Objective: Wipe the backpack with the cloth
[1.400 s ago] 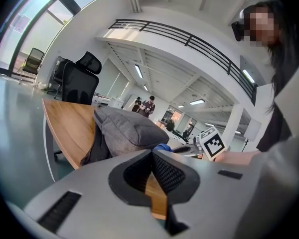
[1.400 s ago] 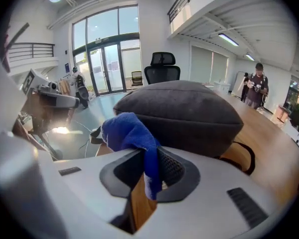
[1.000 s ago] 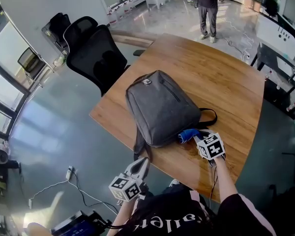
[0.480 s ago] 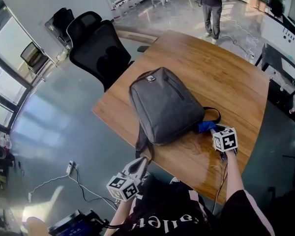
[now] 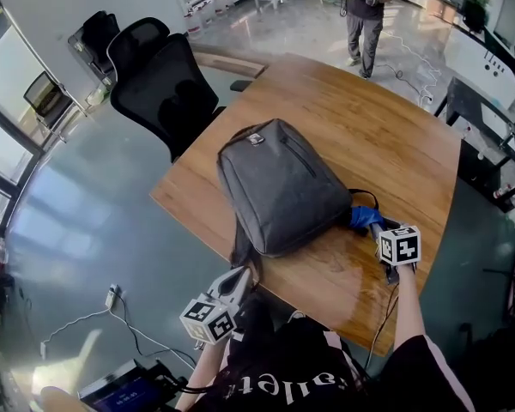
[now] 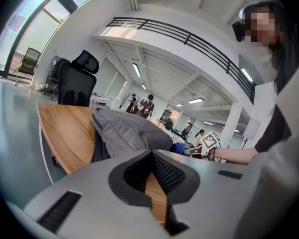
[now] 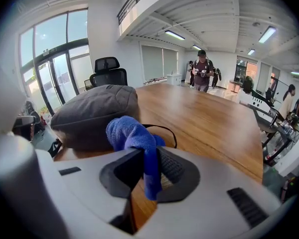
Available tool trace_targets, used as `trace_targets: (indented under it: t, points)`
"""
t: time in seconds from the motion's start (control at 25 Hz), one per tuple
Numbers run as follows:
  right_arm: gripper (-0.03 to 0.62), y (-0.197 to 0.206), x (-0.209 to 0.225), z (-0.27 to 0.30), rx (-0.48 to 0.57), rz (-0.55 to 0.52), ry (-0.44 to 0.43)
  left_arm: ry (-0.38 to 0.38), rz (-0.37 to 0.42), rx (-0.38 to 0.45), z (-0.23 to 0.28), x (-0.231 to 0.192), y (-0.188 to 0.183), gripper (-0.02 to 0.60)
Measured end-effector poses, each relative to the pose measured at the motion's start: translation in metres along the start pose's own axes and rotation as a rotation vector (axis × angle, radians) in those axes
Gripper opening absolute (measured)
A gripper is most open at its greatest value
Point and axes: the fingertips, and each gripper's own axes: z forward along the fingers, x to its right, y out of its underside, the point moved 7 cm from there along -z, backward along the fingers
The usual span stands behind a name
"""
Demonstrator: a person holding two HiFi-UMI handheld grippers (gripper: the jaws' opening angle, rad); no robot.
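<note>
A grey backpack (image 5: 279, 183) lies flat on the wooden table (image 5: 386, 140), its black straps trailing off the near edge. My right gripper (image 5: 373, 227) is shut on a blue cloth (image 5: 363, 217) just off the backpack's lower right corner. In the right gripper view the blue cloth (image 7: 134, 138) bunches above the jaws, with the backpack (image 7: 92, 114) close behind it to the left. My left gripper (image 5: 232, 288) hovers below the table's near edge, off the wood, its jaws shut with nothing between them. From the left gripper view the backpack (image 6: 127, 131) lies ahead on the table.
A black office chair (image 5: 159, 84) stands at the table's far left corner. A person (image 5: 363, 11) stands on the floor beyond the far end. A cable and power strip (image 5: 112, 303) lie on the floor at the left. Desks (image 5: 489, 67) line the right side.
My right gripper has carried the cloth rightward along the backpack's near edge, from its lower middle to its lower right corner. The left gripper has barely moved.
</note>
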Motion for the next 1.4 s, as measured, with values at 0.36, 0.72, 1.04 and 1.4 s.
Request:
trace_targets:
  t: [0.36, 0.72, 1.04, 1.4]
  points:
    - [0.069, -0.021, 0.015, 0.005, -0.036, 0.068, 0.118, 0.012, -0.007, 0.041, 0.0, -0.062, -0.023, 0.0]
    - [0.069, -0.039, 0.02, 0.032, -0.127, 0.089, 0.081, 0.036, -0.032, 0.024, 0.007, -0.101, -0.041, 0.0]
    - [0.069, -0.083, 0.004, 0.064, -0.16, 0.027, 0.061, 0.053, -0.057, 0.004, 0.026, -0.134, -0.054, 0.0]
    - [0.069, -0.155, -0.016, 0.114, -0.175, -0.042, 0.057, 0.084, -0.078, -0.008, 0.045, -0.168, -0.073, 0.0]
